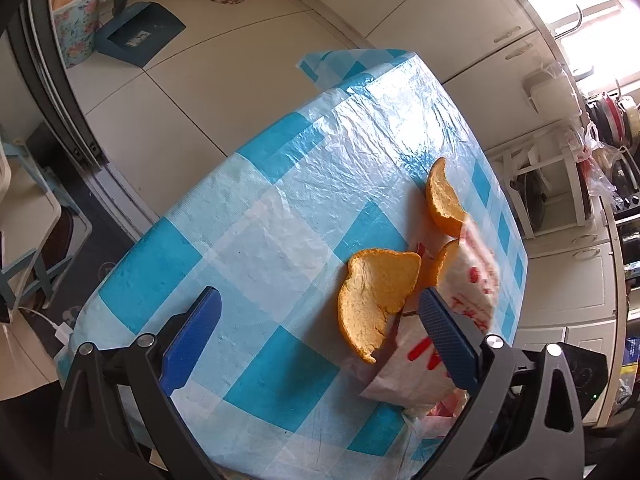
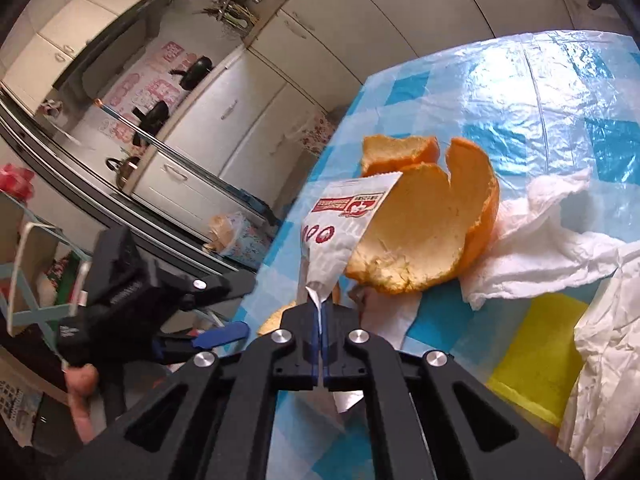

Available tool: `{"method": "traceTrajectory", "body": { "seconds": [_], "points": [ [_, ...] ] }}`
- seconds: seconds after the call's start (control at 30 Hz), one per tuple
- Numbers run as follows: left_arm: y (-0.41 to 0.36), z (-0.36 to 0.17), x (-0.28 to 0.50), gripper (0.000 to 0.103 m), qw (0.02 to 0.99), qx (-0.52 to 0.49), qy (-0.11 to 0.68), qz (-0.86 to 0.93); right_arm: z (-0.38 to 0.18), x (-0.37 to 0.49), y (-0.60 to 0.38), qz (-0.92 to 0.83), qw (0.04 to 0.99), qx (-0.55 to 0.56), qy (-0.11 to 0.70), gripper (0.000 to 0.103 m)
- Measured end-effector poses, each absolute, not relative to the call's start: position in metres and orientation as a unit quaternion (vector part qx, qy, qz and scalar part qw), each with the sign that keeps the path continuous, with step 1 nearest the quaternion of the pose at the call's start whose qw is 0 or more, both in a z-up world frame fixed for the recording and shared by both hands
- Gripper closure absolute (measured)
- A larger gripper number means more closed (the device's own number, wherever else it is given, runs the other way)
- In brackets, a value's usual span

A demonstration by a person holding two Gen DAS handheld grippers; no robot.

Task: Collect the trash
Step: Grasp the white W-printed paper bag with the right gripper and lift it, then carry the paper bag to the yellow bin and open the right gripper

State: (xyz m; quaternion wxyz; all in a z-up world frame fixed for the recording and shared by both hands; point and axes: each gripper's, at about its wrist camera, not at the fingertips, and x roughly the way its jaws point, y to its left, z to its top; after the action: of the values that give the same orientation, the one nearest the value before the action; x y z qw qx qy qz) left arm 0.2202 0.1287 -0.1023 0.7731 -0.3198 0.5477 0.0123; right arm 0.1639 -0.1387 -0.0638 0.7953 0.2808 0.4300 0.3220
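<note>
We cannot read the red print on the white wrapper [image 2: 347, 224]: in the right wrist view it shows a red banner and round red marks, in the left wrist view [image 1: 460, 304] red strokes, all too small or blurred to make out. The wrapper's lower part is hidden behind the right gripper [image 2: 320, 312] and its linkage. The large orange peel [image 2: 420, 232] covers part of the wrapper's right edge, and a 2nd peel piece [image 2: 400, 150] lies just behind it. A crumpled white tissue [image 2: 552, 236] touches the large peel on its right; a yellow sheet [image 2: 540, 348] beside it is cut off by a white plastic bag [image 2: 600, 380] at the frame edge.

The right gripper's fingers [image 2: 326, 316] are closed together, pinching a thin fold of the wrapper between them, pointing along the tabletop [image 2: 560, 92], which carries a blue-and-white check cloth under clear film.

The left gripper [image 1: 320, 312] is tilted over the near end of the tabletop [image 1: 260, 208]. Its blue fingers [image 1: 196, 332] are spread wide and hold nothing; the right-hand finger lies in front of the wrapper, with a peel piece [image 1: 376, 296] between the 2 fingers. Whether that finger touches the wrapper we cannot tell. A 3rd peel [image 1: 442, 200] lies further along the tabletop
</note>
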Motion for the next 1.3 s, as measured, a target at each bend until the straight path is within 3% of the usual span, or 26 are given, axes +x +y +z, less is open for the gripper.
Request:
{"method": "traceTrajectory", "body": {
  "seconds": [0.27,0.47,0.63,0.7,0.8,1.07,1.3],
  "points": [
    [0.102,-0.103,0.223,0.008,0.777,-0.294,0.557,-0.008,-0.015,0.145,-0.206,0.369,0.776,0.404,0.315,0.102],
    [0.079,-0.101,0.225,0.011,0.786,-0.279,0.552,-0.014,-0.006,0.135,-0.238,0.357,0.78,0.425,0.289,0.102],
    [0.063,-0.098,0.229,0.049,0.797,-0.253,0.549,-0.009,-0.002,0.131,-0.246,0.348,0.787,0.417,0.293,0.102],
    [0.063,-0.1,0.23,0.077,0.795,-0.253,0.552,-0.005,0.0,0.131,-0.252,0.347,0.789,0.416,0.291,0.101],
    [0.068,-0.102,0.229,0.093,0.794,-0.262,0.548,0.004,0.002,0.128,-0.261,0.342,0.791,0.419,0.286,0.101],
    [0.073,-0.085,0.22,0.095,0.812,-0.267,0.518,-0.013,0.014,0.112,-0.288,0.324,0.804,0.424,0.263,0.101],
    [0.062,-0.034,0.196,0.095,0.879,-0.208,0.429,-0.009,0.026,0.085,-0.327,0.295,0.818,0.436,0.23,0.102]
  ]
}}
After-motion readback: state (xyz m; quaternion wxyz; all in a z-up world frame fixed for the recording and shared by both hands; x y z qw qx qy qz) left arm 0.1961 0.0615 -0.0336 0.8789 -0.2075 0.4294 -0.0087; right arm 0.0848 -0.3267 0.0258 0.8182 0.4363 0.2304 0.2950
